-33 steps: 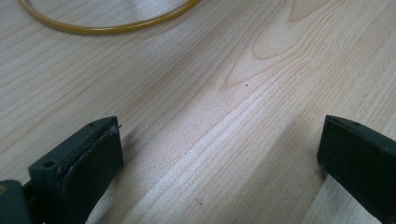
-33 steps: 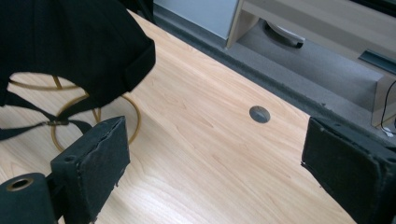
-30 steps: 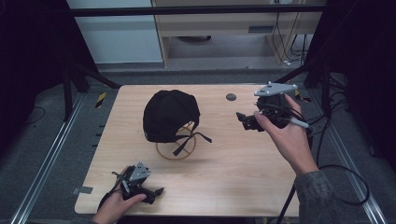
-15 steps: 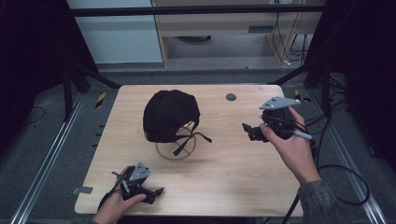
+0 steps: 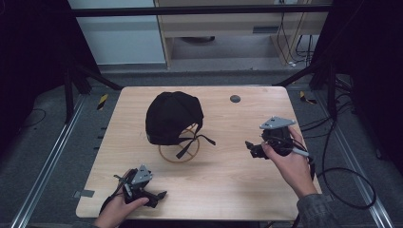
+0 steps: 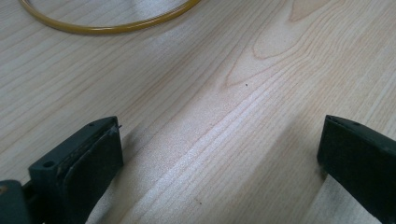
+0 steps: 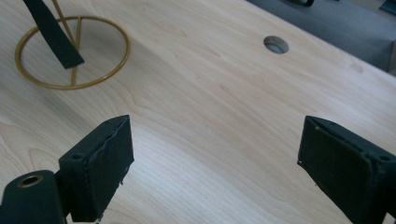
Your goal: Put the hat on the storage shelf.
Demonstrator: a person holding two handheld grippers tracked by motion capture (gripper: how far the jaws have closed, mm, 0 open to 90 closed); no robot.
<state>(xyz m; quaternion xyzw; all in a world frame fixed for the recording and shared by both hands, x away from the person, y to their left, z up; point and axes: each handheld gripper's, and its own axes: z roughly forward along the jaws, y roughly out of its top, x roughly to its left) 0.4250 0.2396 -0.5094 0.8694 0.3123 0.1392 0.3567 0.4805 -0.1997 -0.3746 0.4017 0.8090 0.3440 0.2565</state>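
Observation:
A black cap (image 5: 173, 116) sits on a gold wire stand whose ring base (image 5: 179, 152) rests on the wooden table (image 5: 228, 190). A black strap (image 5: 190, 145) hangs from the cap across the ring. My left gripper (image 5: 157, 196) lies low on the table near the front left edge, open and empty; in the left gripper view its jaws (image 6: 219, 135) stand wide apart over bare wood, with the gold ring (image 6: 107, 25) beyond. My right gripper (image 5: 252, 149) is held to the right of the stand, open and empty (image 7: 217, 135), facing the ring (image 7: 70, 51) and the strap (image 7: 53, 32).
A round cable hole (image 5: 235, 99) is set in the table's far side and shows ahead of the right jaws as a cable hole (image 7: 276, 44). Cables (image 5: 342, 185) trail off the table's right side. Dark frame posts and metal rails flank the table.
My right gripper has come down and toward the near side, from the far right of the table to its middle right. The left gripper and the cap have not moved.

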